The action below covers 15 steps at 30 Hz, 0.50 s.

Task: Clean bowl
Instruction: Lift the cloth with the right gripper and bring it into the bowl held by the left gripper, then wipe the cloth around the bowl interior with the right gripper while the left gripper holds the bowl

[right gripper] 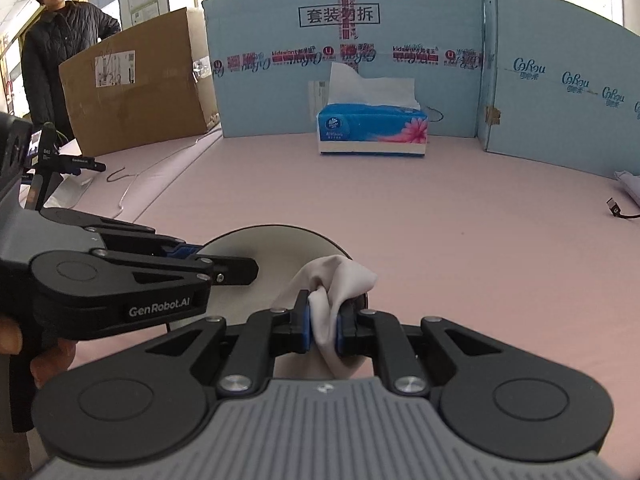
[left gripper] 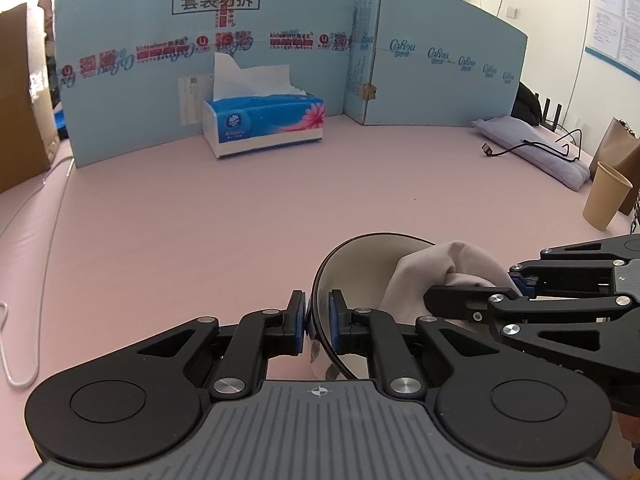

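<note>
A bowl [left gripper: 356,264], dark outside and cream inside, sits tilted on the pink table with its opening turned toward the right. My left gripper [left gripper: 318,318] is shut on the bowl's near rim, one pad outside the wall and one inside. A pale beige cloth [left gripper: 448,272] is bunched inside the bowl. My right gripper [right gripper: 323,326] is shut on that cloth [right gripper: 336,280], pressing it against the bowl [right gripper: 272,248] interior. In the left wrist view the right gripper [left gripper: 516,284] comes in from the right, its tips buried in the cloth. The left gripper [right gripper: 224,262] shows at the bowl's left edge.
A blue tissue box [left gripper: 264,124] stands at the back before a light blue cardboard screen [left gripper: 208,60]. A paper cup [left gripper: 606,196], a folded grey cloth [left gripper: 532,150] and a black cable [left gripper: 540,148] lie at the right. A brown carton [right gripper: 136,84] and a person in a dark jacket [right gripper: 52,52] are at the left.
</note>
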Tool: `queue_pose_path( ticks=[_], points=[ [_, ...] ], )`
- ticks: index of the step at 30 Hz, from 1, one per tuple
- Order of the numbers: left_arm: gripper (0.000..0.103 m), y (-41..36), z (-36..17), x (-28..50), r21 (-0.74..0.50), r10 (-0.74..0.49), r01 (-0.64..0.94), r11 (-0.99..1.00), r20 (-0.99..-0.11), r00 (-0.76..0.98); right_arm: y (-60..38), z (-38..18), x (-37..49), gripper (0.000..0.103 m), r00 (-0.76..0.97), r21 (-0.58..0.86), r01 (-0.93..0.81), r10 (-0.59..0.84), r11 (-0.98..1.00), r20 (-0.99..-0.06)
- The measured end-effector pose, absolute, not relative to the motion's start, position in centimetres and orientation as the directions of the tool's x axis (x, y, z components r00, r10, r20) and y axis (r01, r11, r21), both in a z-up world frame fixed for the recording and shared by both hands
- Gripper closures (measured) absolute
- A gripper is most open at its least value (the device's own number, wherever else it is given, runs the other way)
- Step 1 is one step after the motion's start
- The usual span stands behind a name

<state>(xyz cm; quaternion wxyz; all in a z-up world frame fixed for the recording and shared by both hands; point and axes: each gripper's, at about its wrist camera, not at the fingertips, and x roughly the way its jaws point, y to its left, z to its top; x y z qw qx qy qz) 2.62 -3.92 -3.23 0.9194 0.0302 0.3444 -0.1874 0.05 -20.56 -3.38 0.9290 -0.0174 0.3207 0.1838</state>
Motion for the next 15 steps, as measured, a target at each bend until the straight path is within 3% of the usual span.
queue_pose_path(
  ticks=[15],
  points=[
    [0.087,-2.7,-4.0,2.9,-0.124,-0.365,0.378,0.918,-0.64,0.676,-18.1,-3.4,1.7,0.09,0.665,0.091,-0.407,0.363,0.909,-0.653]
  ],
)
